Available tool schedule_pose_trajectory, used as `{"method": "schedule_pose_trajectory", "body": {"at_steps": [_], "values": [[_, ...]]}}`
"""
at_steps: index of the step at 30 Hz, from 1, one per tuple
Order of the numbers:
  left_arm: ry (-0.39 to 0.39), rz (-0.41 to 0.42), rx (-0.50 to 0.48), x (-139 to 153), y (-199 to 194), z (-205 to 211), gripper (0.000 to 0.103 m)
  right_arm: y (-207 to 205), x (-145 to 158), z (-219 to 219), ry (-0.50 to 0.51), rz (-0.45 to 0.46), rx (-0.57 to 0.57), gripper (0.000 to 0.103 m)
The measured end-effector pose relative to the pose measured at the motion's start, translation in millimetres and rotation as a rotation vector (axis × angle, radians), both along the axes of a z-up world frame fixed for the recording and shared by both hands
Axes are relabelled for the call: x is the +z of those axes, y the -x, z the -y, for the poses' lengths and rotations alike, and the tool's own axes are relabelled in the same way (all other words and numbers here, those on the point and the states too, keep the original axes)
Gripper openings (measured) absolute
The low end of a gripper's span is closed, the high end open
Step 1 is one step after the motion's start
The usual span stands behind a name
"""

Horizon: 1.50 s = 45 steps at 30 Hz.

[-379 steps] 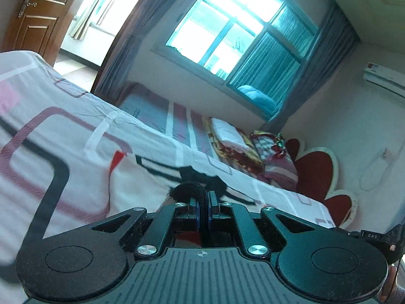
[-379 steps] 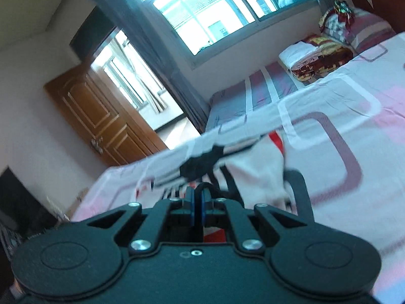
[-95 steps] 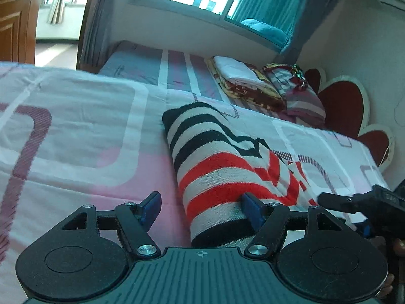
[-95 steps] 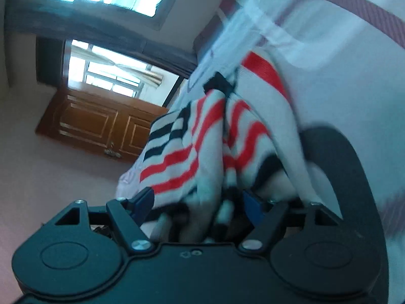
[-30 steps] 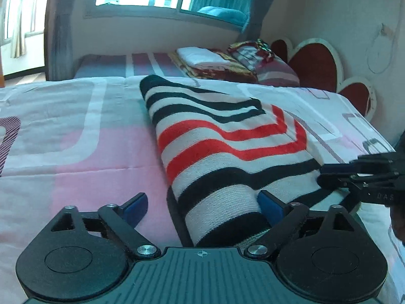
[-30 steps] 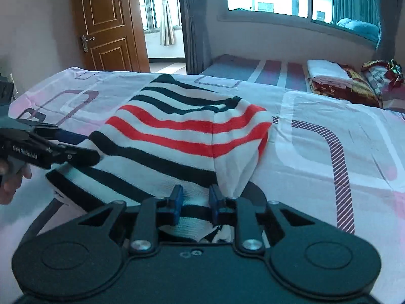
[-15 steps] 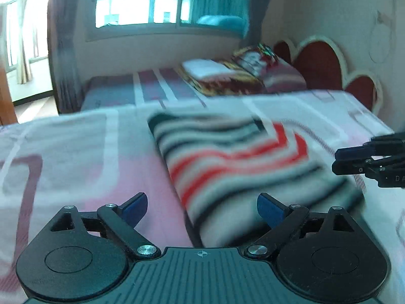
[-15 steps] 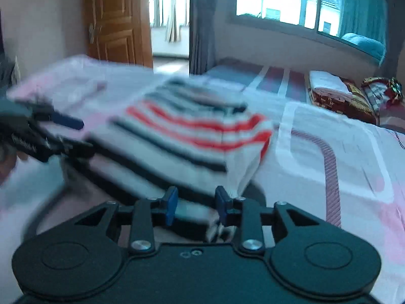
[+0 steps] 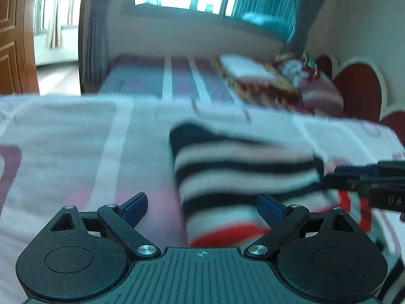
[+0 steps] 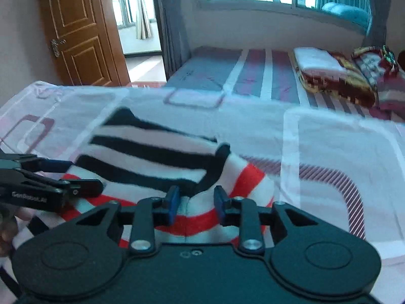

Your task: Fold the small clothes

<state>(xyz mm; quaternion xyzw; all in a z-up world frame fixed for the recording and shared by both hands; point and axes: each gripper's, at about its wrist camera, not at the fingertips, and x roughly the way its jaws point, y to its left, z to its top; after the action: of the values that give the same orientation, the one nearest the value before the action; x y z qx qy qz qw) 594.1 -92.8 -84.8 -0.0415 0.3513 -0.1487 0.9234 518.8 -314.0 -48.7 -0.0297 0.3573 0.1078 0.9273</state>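
Sweater [image 10: 162,162] just beyond right claw [image 10: 196,204]

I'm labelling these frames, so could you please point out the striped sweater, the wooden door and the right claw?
striped sweater [image 10: 152,157], right wrist view, black-and-white folded top layer.
wooden door [image 10: 78,30], right wrist view, middle panel.
right claw [image 10: 196,202], right wrist view, gap midway between its blue fingertips.

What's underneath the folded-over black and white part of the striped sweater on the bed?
Under the black-and-white flap lies the striped sweater's own red-and-white layer, resting on the pink patterned bedsheet. What the flap covers of that layer, and the sheet beneath, cannot be seen.
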Motion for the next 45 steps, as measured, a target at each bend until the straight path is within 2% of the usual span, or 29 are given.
{"method": "schedule_pose_trajectory", "body": {"at_steps": [3,5,6,7,10,12,14,15,17,18,20,23,26,31,37,45], "values": [[-0.058,-0.002,0.023,4.4,-24.5,11.2,0.093,-13.6,1.6,2.6,0.003,-0.001,-0.032,0.032],[-0.113,-0.069,0.047,-3.0,-43.3,16.4,0.093,-25.9,-3.3,5.8,0.009,-0.003,-0.048,0.032],[-0.132,-0.126,0.036,-11.0,-49.5,18.7,0.093,-33.0,-7.5,7.0,0.019,-0.022,-0.057,0.032],[-0.127,-0.133,0.022,-13.1,-50.1,16.8,0.093,-40.3,-16.3,8.8,0.030,-0.066,-0.066,0.033],[-0.122,-0.084,-0.019,1.2,-30.3,12.3,0.093,-33.6,-13.2,12.8,0.002,-0.073,-0.072,0.033],[-0.063,-0.057,-0.050,11.8,-5.8,3.7,0.093,-11.2,1.2,13.7,-0.030,-0.015,-0.041,0.037],[-0.021,-0.061,-0.089,14.8,12.4,-0.3,0.093,14.2,6.8,14.9,-0.053,-0.015,-0.010,0.044],[-0.033,-0.066,-0.100,14.0,23.4,-1.9,0.093,24.9,7.7,15.9,-0.053,-0.013,-0.002,0.047],[-0.119,-0.044,-0.117,4.9,45.6,1.3,0.094,51.1,1.6,17.2,-0.024,-0.025,0.016,0.050],[-0.121,-0.025,-0.115,2.4,53.3,0.6,0.094,58.9,-5.3,16.5,0.013,-0.043,0.018,0.050],[-0.100,-0.051,-0.093,9.5,53.2,-0.5,0.093,66.9,-16.4,16.2,0.061,-0.057,0.004,0.053],[-0.082,-0.040,-0.112,22.3,62.3,-4.7,0.093,78.9,0.9,32.5,-0.108,-0.056,-0.029,0.052],[-0.091,-0.032,-0.129,24.0,75.5,-10.6,0.094,90.0,8.4,55.1,-0.222,-0.066,-0.055,0.073],[-0.065,-0.047,-0.138,26.9,75.7,-20.4,0.094,88.6,-6.6,93.3,-0.395,-0.175,-0.111,0.073],[0.023,-0.100,-0.158,20.2,69.9,-32.8,0.094,84.9,-27.3,123.6,-0.601,-0.239,-0.174,0.074],[0.369,-0.330,-0.181,-23.4,43.0,-67.8,0.093,78.6,-48.9,138.8,-0.758,-0.324,-0.167,0.074]]}}
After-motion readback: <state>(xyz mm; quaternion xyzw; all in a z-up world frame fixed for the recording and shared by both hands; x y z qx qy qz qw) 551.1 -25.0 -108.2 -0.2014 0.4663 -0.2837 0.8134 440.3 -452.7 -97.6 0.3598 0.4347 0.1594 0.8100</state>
